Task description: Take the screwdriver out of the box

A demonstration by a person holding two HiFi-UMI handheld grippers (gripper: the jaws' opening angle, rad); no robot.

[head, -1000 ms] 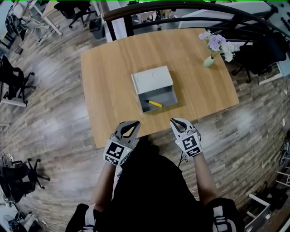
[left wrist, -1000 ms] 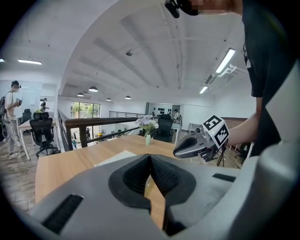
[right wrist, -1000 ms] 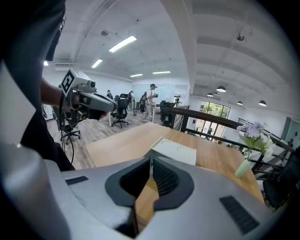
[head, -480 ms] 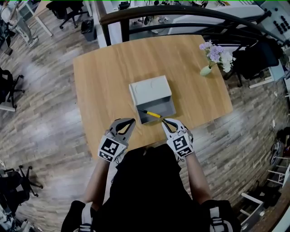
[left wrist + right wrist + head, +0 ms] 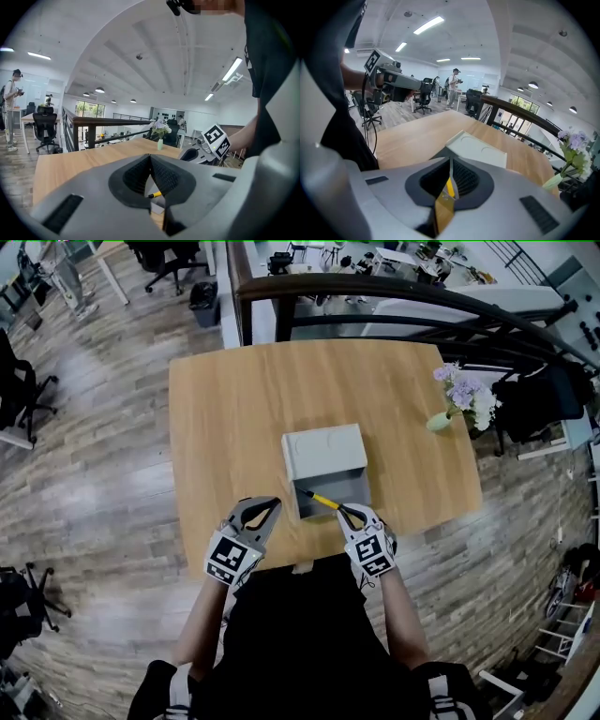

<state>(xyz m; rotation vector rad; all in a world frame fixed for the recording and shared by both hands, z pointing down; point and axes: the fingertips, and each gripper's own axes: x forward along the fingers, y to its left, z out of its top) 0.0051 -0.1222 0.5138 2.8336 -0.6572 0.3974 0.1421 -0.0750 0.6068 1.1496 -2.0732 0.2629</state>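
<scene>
A grey box stands on the wooden table, its open tray facing me. In the tray lies the screwdriver, with a yellow handle and a black tip. My right gripper is shut, its tips at the handle end of the screwdriver. In the right gripper view the yellow handle shows through the gap below the closed tips, with the box lid beyond. My left gripper is shut and empty at the table's near edge, left of the box. Its own view shows the handle end.
A vase of pale flowers stands at the table's right edge. A dark curved railing runs behind the table. Office chairs stand on the wood floor to the left. A person stands far off.
Both grippers have moved forward to the table's near edge. The right one has come up to the screwdriver's handle end. The screwdriver has not moved in the box.
</scene>
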